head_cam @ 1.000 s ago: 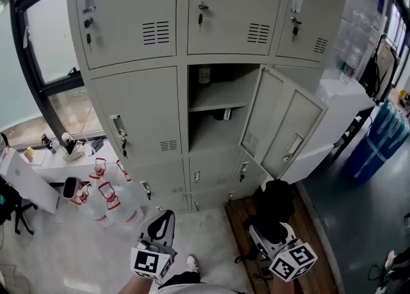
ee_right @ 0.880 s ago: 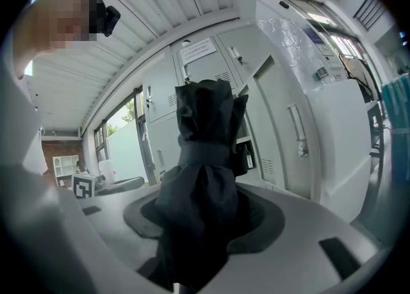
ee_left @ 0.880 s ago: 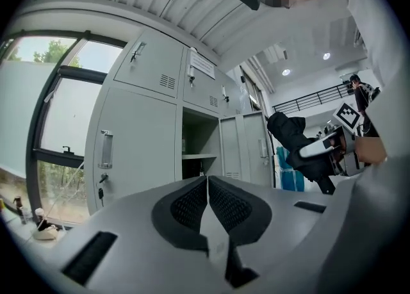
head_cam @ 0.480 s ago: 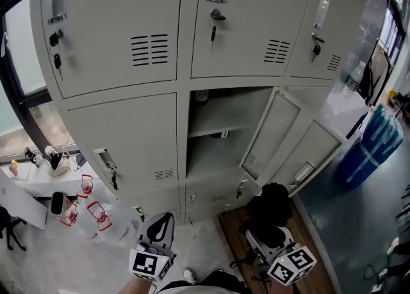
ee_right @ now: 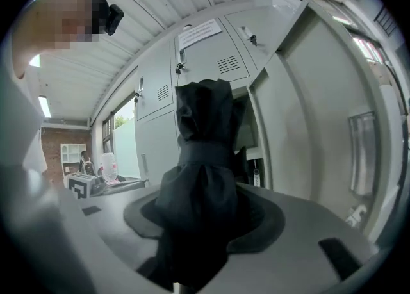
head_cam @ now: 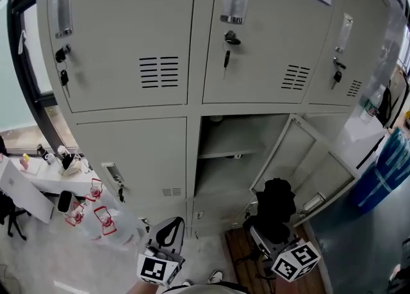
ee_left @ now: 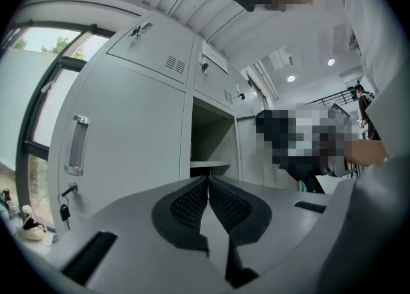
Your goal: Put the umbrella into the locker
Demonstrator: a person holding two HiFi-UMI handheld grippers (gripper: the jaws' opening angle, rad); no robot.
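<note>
Before the open locker (head_cam: 225,177), right tool (ee_right: 204,216) grips the black umbrella (ee_right: 204,132); left tool (ee_left: 208,187) is closed, empty.

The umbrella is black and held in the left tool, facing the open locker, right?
Only the side is wrong: the right gripper view shows the black umbrella held in the right tool, facing the open locker. The left tool is shut and empty.

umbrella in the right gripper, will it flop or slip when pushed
Probably stiff inside: the umbrella sticks straight out of the right gripper without sagging. Its bunched black fabric likely squashes and could snag on the locker edge.
</note>
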